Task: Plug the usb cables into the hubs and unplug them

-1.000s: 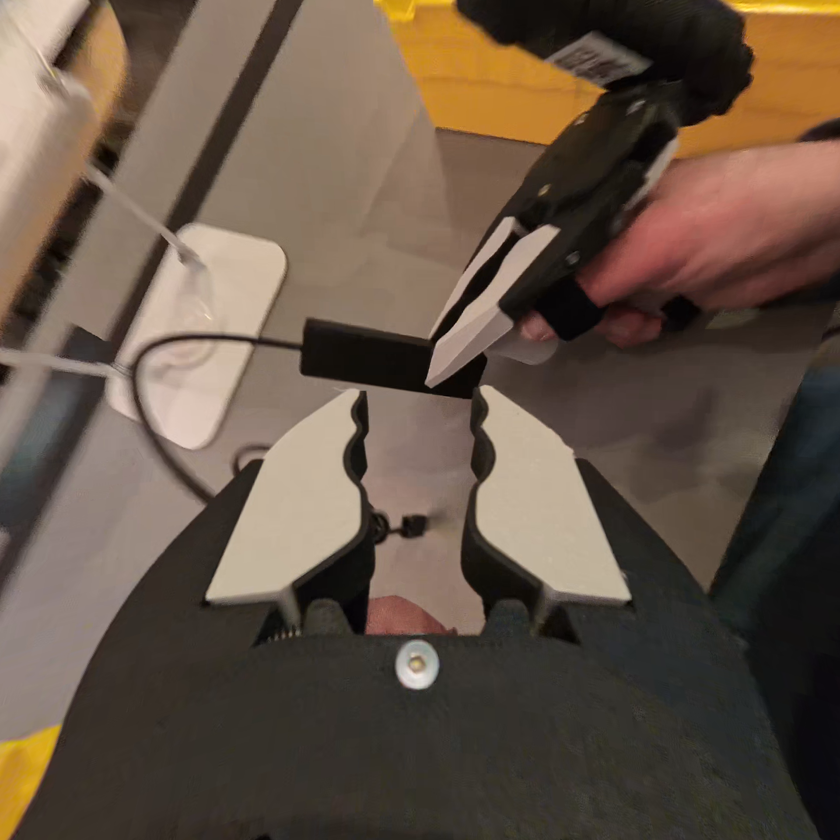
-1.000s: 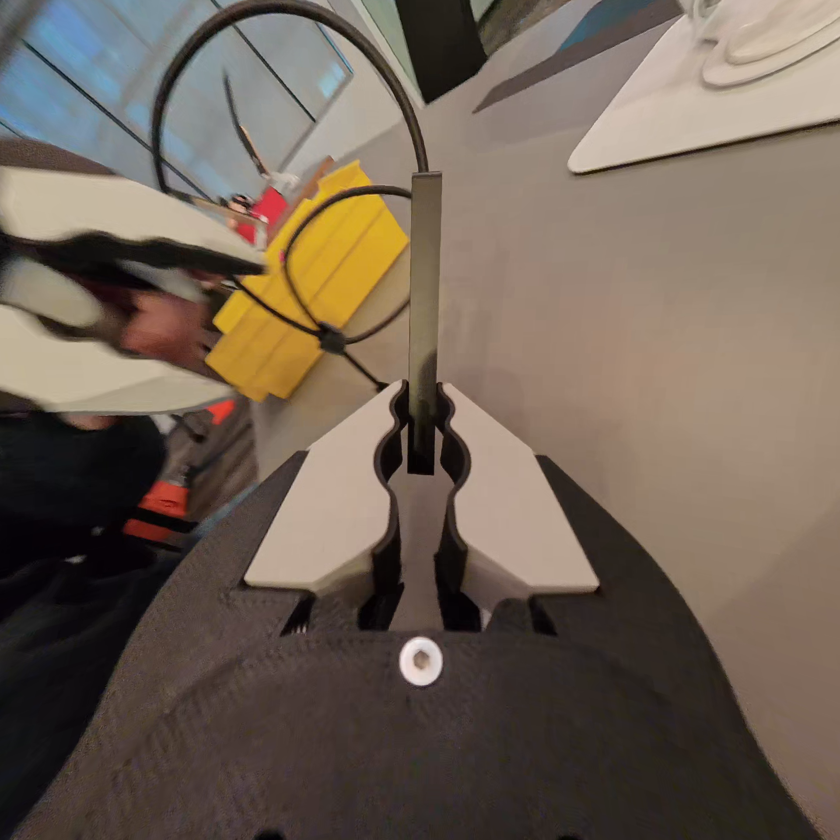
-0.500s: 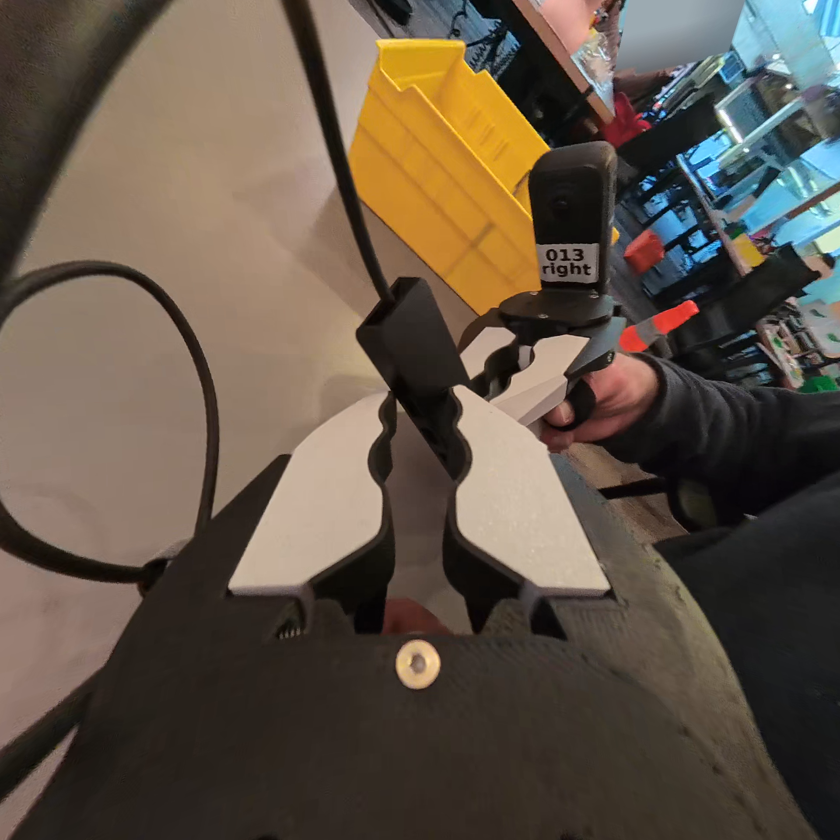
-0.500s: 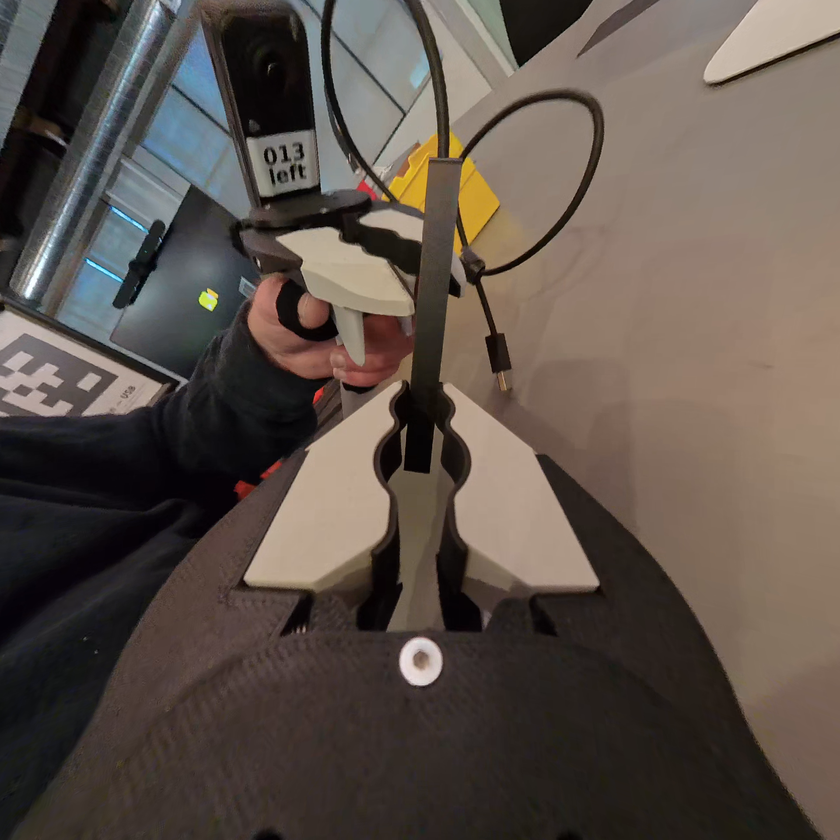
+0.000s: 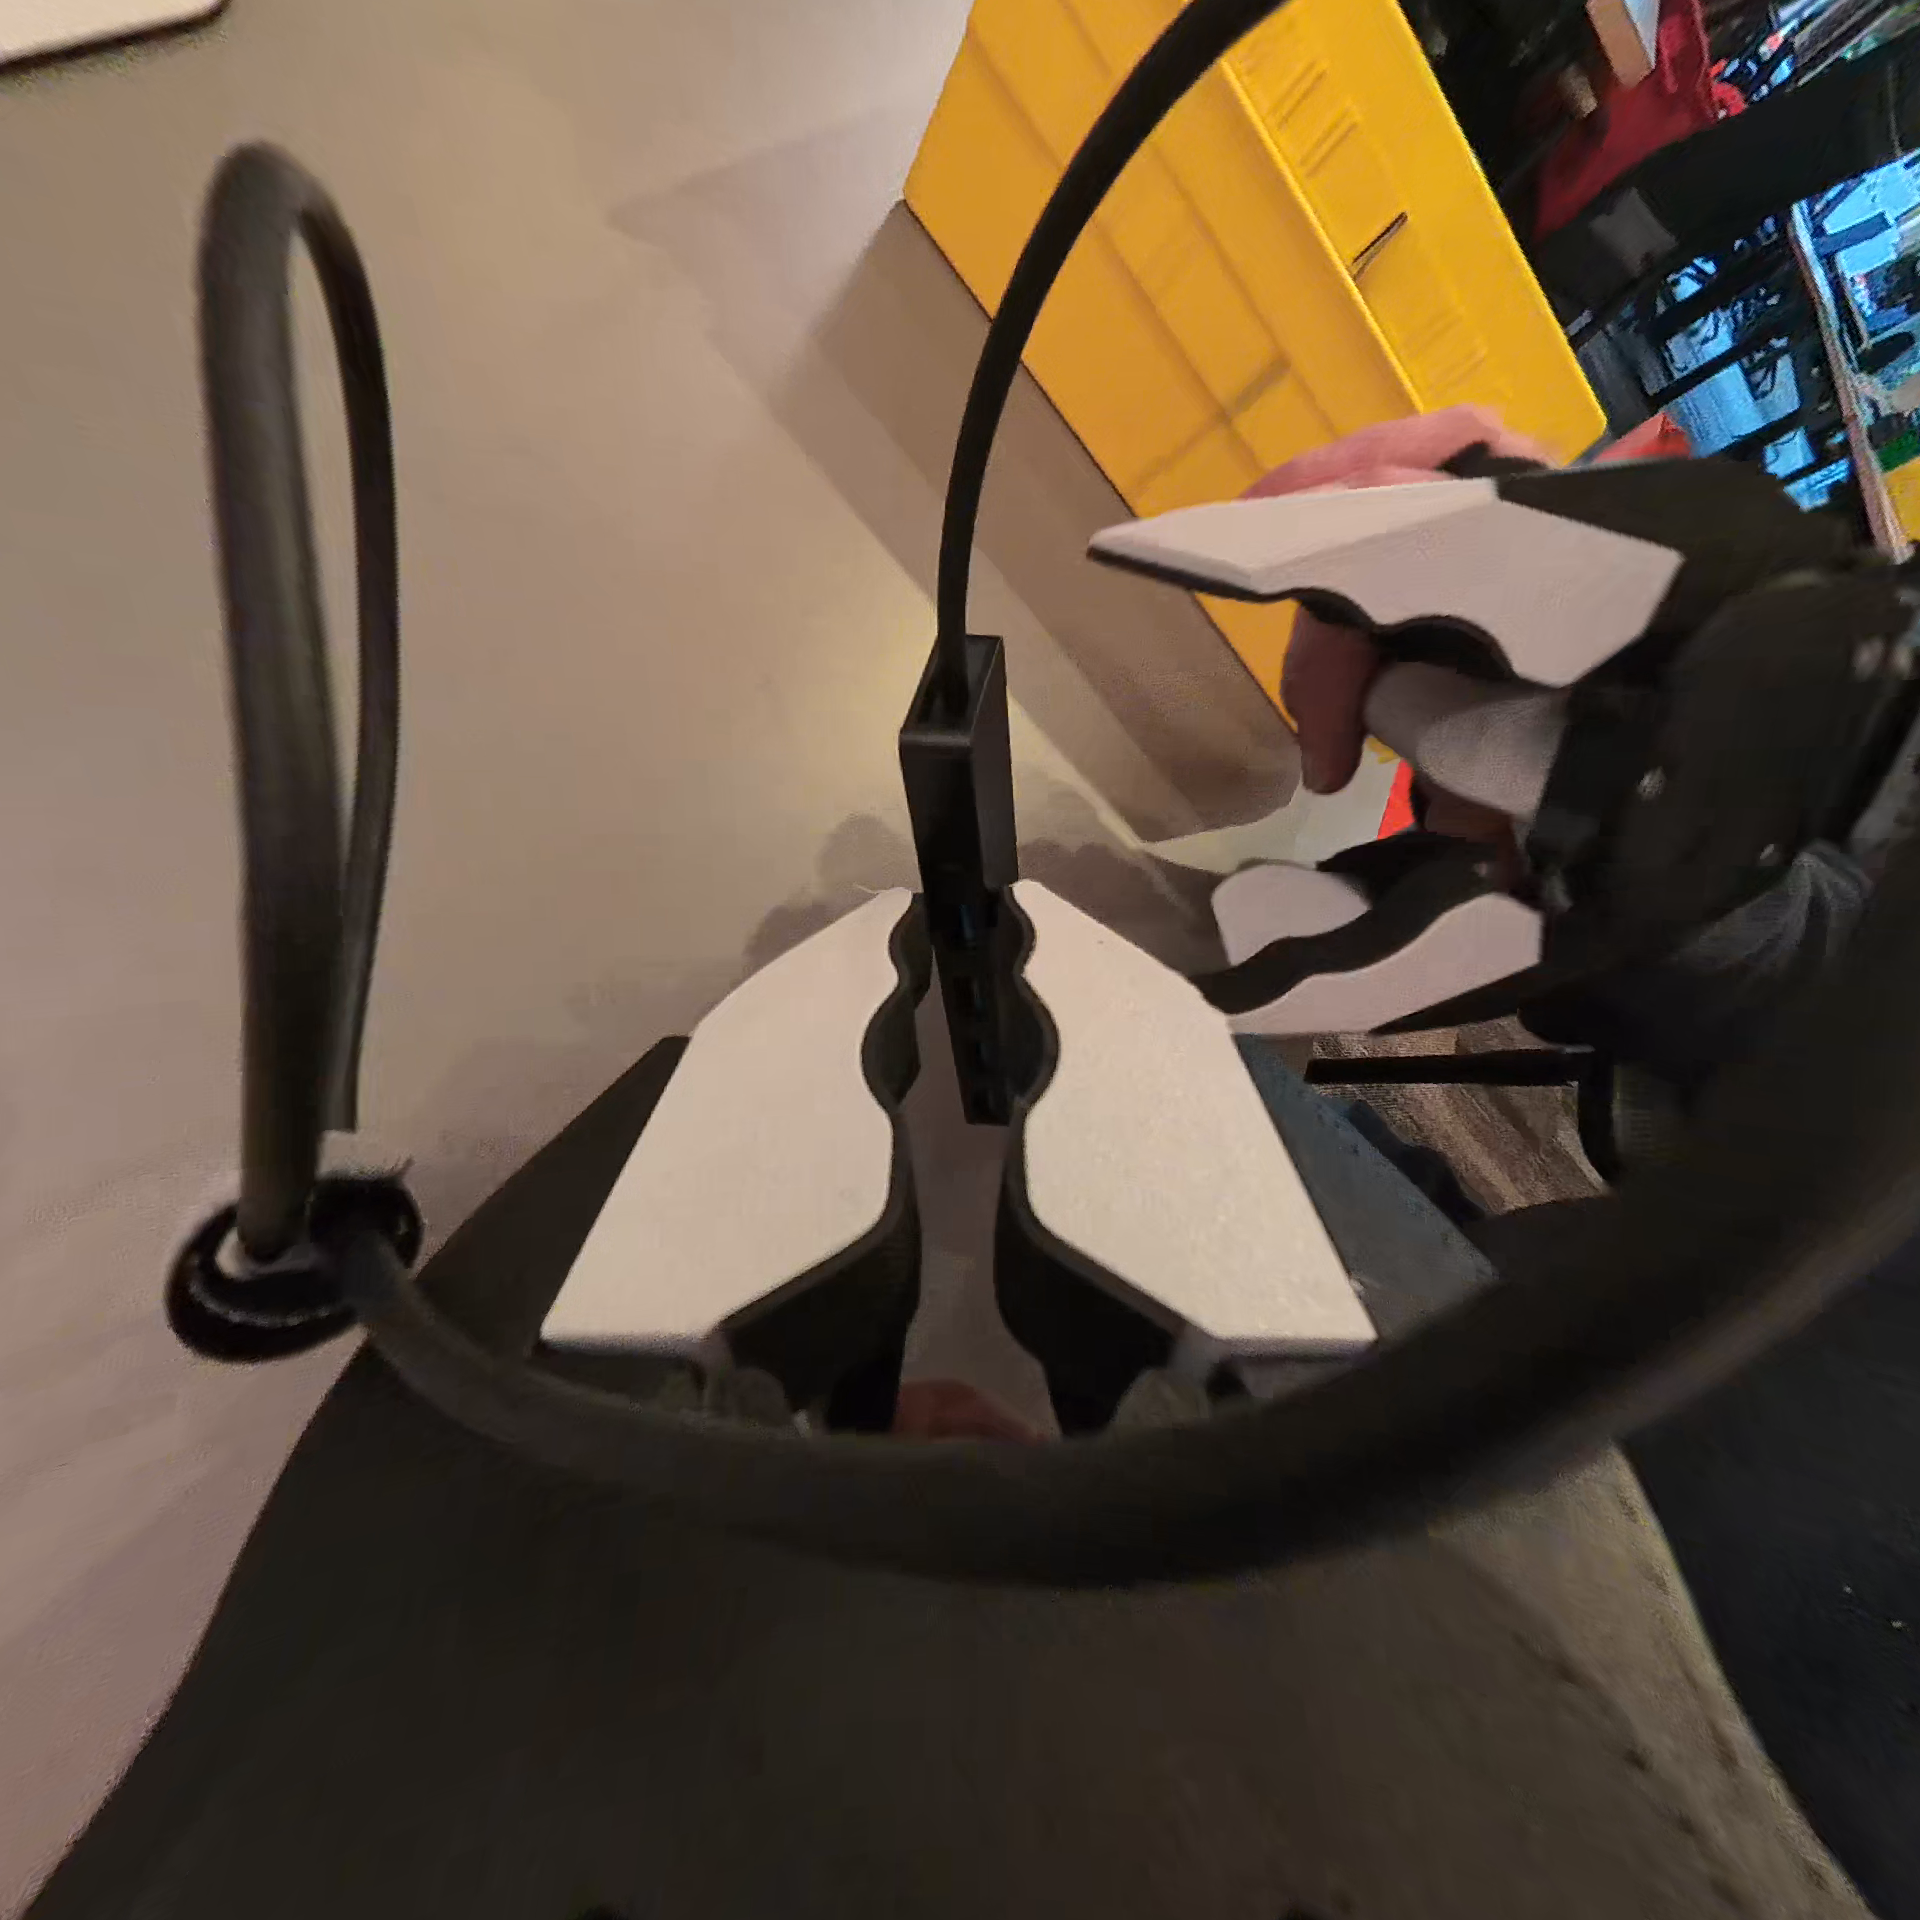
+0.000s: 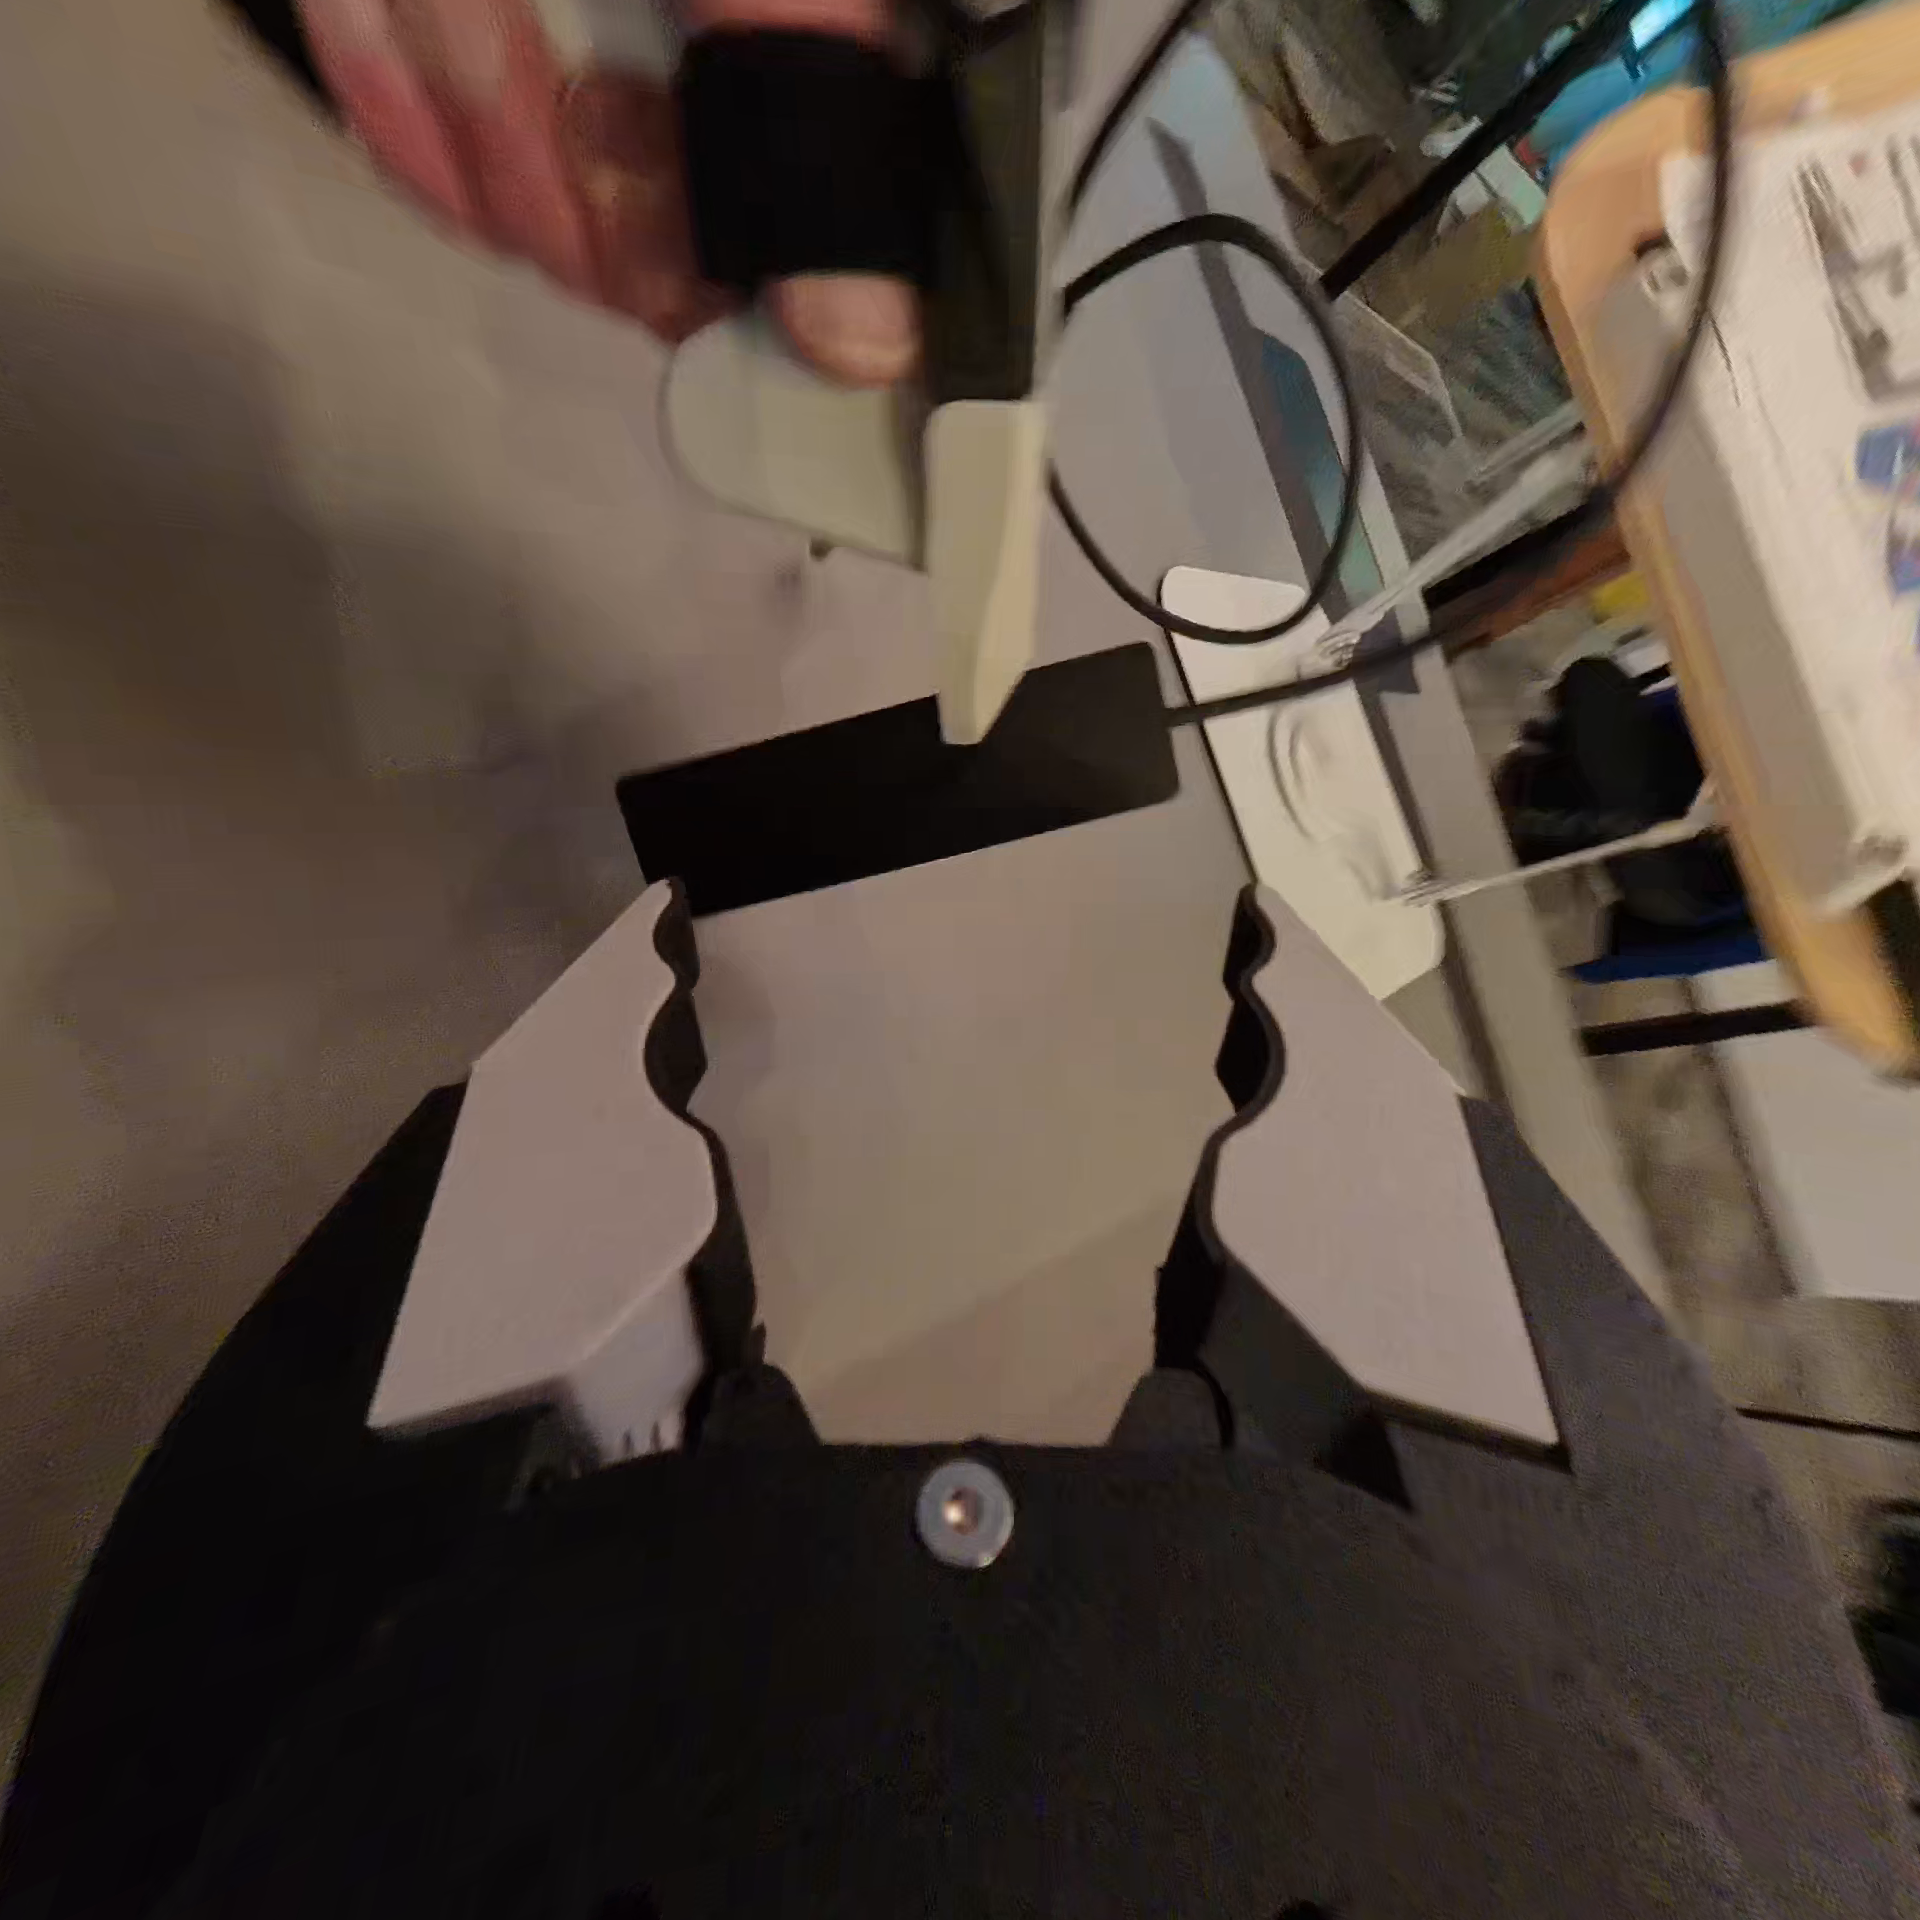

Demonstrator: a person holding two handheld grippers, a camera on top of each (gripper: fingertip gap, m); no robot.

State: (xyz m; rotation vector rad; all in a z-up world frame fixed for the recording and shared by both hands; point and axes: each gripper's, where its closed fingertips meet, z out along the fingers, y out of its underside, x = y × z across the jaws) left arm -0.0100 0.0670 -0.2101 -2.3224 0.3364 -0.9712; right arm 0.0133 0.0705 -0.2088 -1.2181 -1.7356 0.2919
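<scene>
Left gripper: clamped on slim black USB hub, matte, rectangular, standing edge-on above grey surface. Hub's black cable arches upward. Right gripper: spread wide, empty, just short of the hub. Left view only: yellow bin beyond the hub.

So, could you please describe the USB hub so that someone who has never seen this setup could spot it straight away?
Start at the grey table with the yellow bin at its far edge. Just in front, the left tool is shut on a slim black bar, the USB hub, standing on end. It is the only rigid black block here, with a black cable arching from its top end.
</scene>
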